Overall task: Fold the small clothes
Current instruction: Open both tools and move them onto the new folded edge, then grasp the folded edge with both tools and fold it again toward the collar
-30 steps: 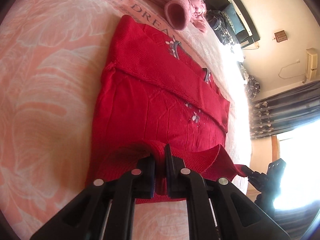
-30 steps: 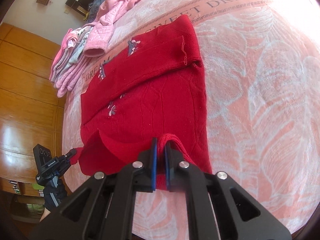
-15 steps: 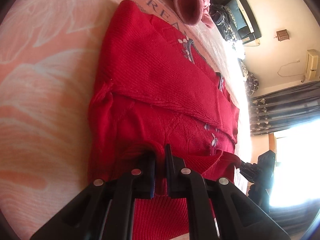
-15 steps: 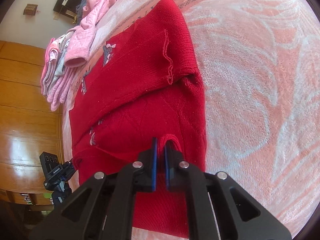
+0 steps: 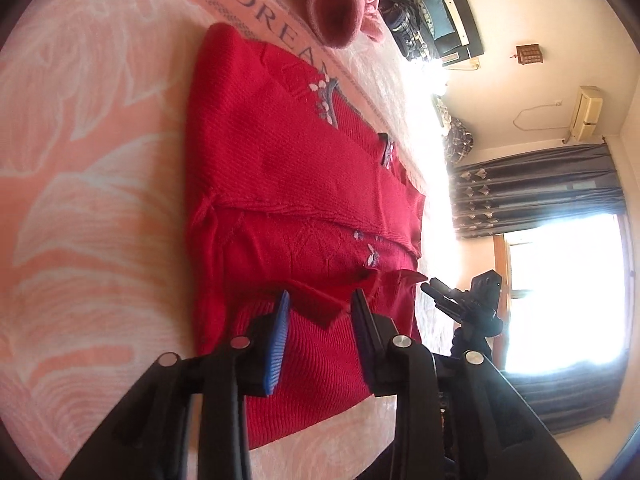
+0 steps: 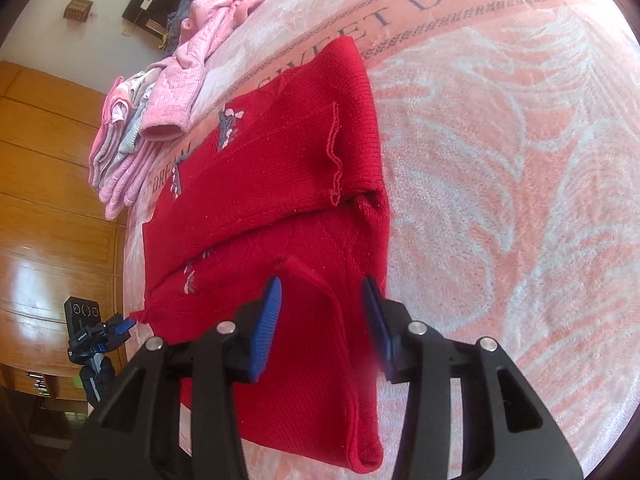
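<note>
My left gripper (image 5: 320,300) gapes wide, holding nothing. My right gripper (image 6: 322,290) too — both over the folded red sweater (image 6: 280,184) on the bed (image 6: 500,160).

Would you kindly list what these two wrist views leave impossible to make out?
- Left wrist: window, glare washes out anything outside.
- Right wrist: sweater near hem, hidden behind the right gripper.
- Both: blanket lettering, partly covered by the sweater and pink clothes.
</note>
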Demonstrator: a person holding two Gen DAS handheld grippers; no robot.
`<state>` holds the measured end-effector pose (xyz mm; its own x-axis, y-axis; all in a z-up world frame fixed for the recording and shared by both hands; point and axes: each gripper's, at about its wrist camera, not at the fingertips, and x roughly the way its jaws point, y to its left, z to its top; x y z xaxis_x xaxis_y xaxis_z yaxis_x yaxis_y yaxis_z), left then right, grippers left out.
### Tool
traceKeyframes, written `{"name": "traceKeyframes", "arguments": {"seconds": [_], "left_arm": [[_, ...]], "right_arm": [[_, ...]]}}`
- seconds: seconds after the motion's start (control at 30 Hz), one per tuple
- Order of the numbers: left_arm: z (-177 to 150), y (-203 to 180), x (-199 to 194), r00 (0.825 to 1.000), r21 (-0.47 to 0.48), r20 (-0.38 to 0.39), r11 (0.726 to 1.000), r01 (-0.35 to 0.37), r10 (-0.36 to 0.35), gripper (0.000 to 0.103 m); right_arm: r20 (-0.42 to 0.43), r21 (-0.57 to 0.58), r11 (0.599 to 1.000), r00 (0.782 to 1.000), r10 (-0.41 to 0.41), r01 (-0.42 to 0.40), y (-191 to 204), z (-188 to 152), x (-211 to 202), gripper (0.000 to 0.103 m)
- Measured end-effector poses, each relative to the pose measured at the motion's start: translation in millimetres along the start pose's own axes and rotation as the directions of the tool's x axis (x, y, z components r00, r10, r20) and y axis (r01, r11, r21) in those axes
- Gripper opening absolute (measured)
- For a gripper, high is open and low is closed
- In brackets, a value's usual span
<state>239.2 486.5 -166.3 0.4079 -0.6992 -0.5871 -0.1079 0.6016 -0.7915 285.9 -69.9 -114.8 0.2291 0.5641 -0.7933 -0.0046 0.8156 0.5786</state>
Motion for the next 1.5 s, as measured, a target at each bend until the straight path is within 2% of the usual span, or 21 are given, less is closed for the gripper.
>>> {"name": "traceKeyframes", "arguments": {"seconds": [0.1, 0.17, 0.33, 0.53, 0.73, 0.8, 0.9, 0.97, 1.13, 1.2, 1.23, 1.3, 1.37, 1.43, 1.5], "left_arm": [[6, -5, -11, 0.996, 0.056, 0.051, 0.996, -0.071, 0.068, 0.031], [8, -14, -5, 0.993, 0.106, 0.055, 0.988, -0.111, 0.106, 0.031], [9, -41, 31, 0.968, 0.264, 0.033, 0.931, -0.25, 0.251, 0.032], [7, -39, 60, 0.946, 0.313, -0.003, 0.899, -0.306, 0.323, 0.032], [11, -29, 65, 0.917, 0.302, 0.027, 0.871, -0.387, 0.398, 0.033], [11, -28, 59, 0.924, 0.294, 0.038, 0.879, -0.374, 0.38, 0.033], [12, -28, 58, 0.925, 0.316, 0.033, 0.874, -0.369, 0.379, 0.034], [12, -27, 63, 0.932, 0.308, 0.013, 0.886, -0.348, 0.361, 0.033], [11, -30, 74, 0.925, 0.333, 0.01, 0.871, -0.362, 0.38, 0.033], [9, -32, 73, 0.926, 0.333, 0.021, 0.87, -0.363, 0.378, 0.031], [8, -33, 72, 0.929, 0.337, 0.026, 0.872, -0.356, 0.369, 0.017], [5, -36, 71, 0.933, 0.351, 0.029, 0.87, -0.347, 0.36, 0.005], [2, -40, 70, 0.934, 0.369, 0.043, 0.863, -0.345, 0.355, 0.005], [0, -41, 67, 0.942, 0.366, 0.042, 0.872, -0.326, 0.334, 0.004], [0, -42, 64, 0.95, 0.355, 0.046, 0.884, -0.304, 0.308, 0.004]], "right_arm": [[0.026, -0.002, 1.0, 1.0, 0.009, -0.009, 0, 4, -8, 0.042], [0.033, -0.008, 1.0, 0.999, 0.014, -0.014, 3, 6, -9, 0.042], [0.025, -0.043, 0.999, 1.0, 0.011, -0.01, 13, 7, -3, 0.042], [-0.006, -0.087, 0.996, 1.0, 0.0, 0.0, 25, 4, 11, 0.042], [-0.017, -0.13, 0.991, 1.0, -0.016, 0.014, 29, 2, 17, 0.042], [-0.018, -0.14, 0.99, 1.0, -0.017, 0.015, 29, 2, 17, 0.042], [-0.02, -0.145, 0.989, 1.0, -0.016, 0.013, 28, 3, 18, 0.042], [-0.025, -0.139, 0.99, 1.0, -0.014, 0.011, 27, 3, 21, 0.042], [-0.038, -0.157, 0.988, 0.999, -0.02, 0.014, 27, 1, 25, 0.043], [-0.038, -0.177, 0.984, 0.999, -0.032, 0.024, 30, 2, 26, 0.046], [-0.037, -0.191, 0.981, 0.999, -0.04, 0.033, 31, 3, 27, 0.047], [-0.041, -0.223, 0.974, 0.997, -0.058, 0.047, 35, 5, 30, 0.047], [-0.047, -0.252, 0.966, 0.997, -0.068, 0.054, 39, 6, 35, 0.047], [-0.066, -0.263, 0.964, 0.996, -0.064, 0.045, 42, 7, 42, 0.047], [-0.064, -0.283, 0.956, 0.993, -0.097, 0.075, 44, 7, 49, 0.047]]}}
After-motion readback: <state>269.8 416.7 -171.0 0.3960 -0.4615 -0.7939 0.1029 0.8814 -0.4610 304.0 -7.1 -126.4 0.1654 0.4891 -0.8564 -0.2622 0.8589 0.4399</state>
